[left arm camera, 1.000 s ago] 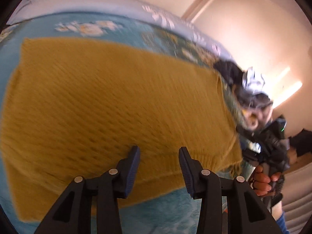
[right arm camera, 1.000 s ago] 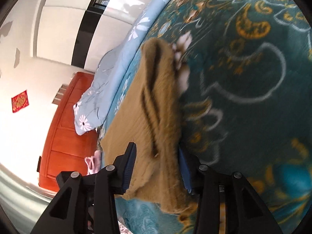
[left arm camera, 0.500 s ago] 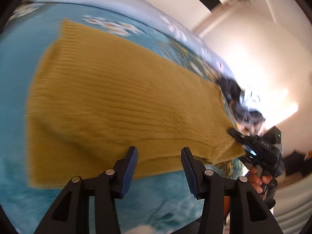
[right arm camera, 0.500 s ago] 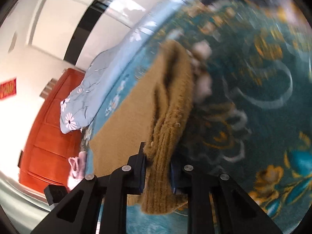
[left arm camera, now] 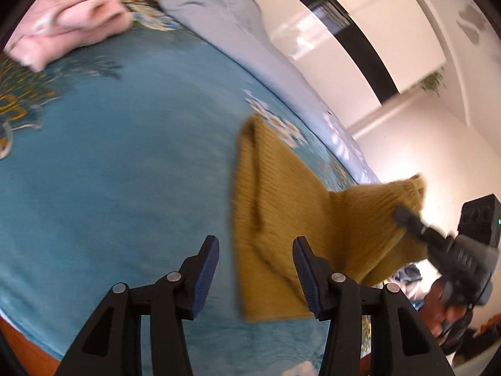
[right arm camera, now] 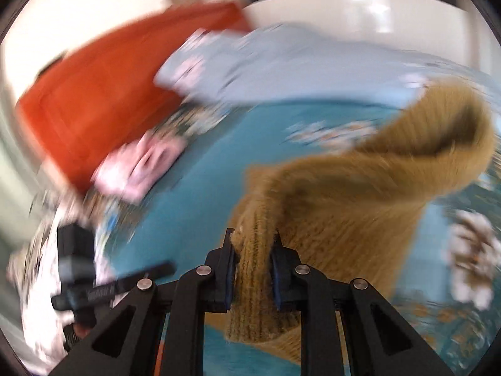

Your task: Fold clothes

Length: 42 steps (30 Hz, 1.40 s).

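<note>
Sweater: a mustard-yellow knitted sweater (left arm camera: pixel 281 206) lies partly on the teal patterned bedspread (left arm camera: pixel 119 169), with one end lifted off the bed and drawn up toward the right side of the left wrist view.
Right gripper: the right gripper (right arm camera: pixel 253 269) has its fingers drawn narrow and pinching a ribbed edge of the sweater (right arm camera: pixel 344 194); the knit fills the gap between the blue pads and hangs below them as a thick fold.
Right gripper seen from the left: in the left wrist view the right gripper (left arm camera: pixel 404 214) meets the raised end of the sweater, and a hand (left arm camera: pixel 444 304) holds its handle.
Left gripper: the left gripper (left arm camera: pixel 255 269) has its fingers spread wide and holds nothing; the near lower part of the sweater shows between and just beyond the fingertips, closer to the right finger, and contact cannot be told.
Sweater shape: from the right wrist view the fabric rises from the pinched edge and arches over to the right; the view is blurred.
Pink garment: a folded pink garment (left arm camera: pixel 72 22) lies on the far part of the bedspread, well apart from the sweater.
Pale blue quilt: a pale blue quilt (right arm camera: pixel 281 65) lies along the far edge of the bed.
Headboard: an orange-red wooden headboard (right arm camera: pixel 103 94) stands behind the pink garment.
</note>
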Each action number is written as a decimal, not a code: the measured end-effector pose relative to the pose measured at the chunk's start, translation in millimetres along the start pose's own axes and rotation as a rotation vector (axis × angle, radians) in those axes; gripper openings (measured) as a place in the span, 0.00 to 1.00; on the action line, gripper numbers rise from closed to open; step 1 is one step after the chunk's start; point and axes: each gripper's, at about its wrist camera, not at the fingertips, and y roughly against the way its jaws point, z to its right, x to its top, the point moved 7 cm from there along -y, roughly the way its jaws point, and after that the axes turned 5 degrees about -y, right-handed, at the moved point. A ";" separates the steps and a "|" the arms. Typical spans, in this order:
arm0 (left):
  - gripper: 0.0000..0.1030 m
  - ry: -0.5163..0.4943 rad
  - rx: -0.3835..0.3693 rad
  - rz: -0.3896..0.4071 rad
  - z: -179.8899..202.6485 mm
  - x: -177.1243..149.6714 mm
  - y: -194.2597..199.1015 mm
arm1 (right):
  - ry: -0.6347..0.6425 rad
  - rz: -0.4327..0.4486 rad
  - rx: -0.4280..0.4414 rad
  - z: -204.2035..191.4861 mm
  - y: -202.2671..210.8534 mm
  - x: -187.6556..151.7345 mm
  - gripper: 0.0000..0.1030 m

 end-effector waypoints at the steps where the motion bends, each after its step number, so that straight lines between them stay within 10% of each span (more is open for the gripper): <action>1: 0.52 0.010 0.005 0.003 -6.6 0.0 2.9 | 0.034 -0.039 0.008 -11.1 -14.6 -7.5 0.20; 9: 0.53 0.068 0.002 -0.002 -35.5 -1.6 4.7 | 0.065 -0.191 -0.053 -21.8 -74.6 -41.8 0.24; 14: 0.54 0.063 -0.076 -0.027 -17.2 -2.0 -8.8 | 0.055 -0.196 0.121 -30.6 -56.9 -50.9 0.49; 23: 0.65 0.022 -0.162 -0.079 15.2 -5.6 -27.9 | -0.204 -0.053 0.008 57.6 3.0 -61.7 0.49; 26: 0.54 0.022 -0.170 -0.087 20.3 -12.3 -36.5 | -0.346 -0.025 -0.011 95.3 21.3 -72.8 0.49; 28: 0.15 0.024 -0.173 -0.081 20.4 -15.4 -38.0 | -0.434 -0.008 -0.021 118.6 32.6 -80.8 0.49; 42: 0.17 0.001 -0.042 -0.110 -9.6 -38.4 -35.0 | -0.522 -0.069 0.145 121.1 8.6 -111.6 0.49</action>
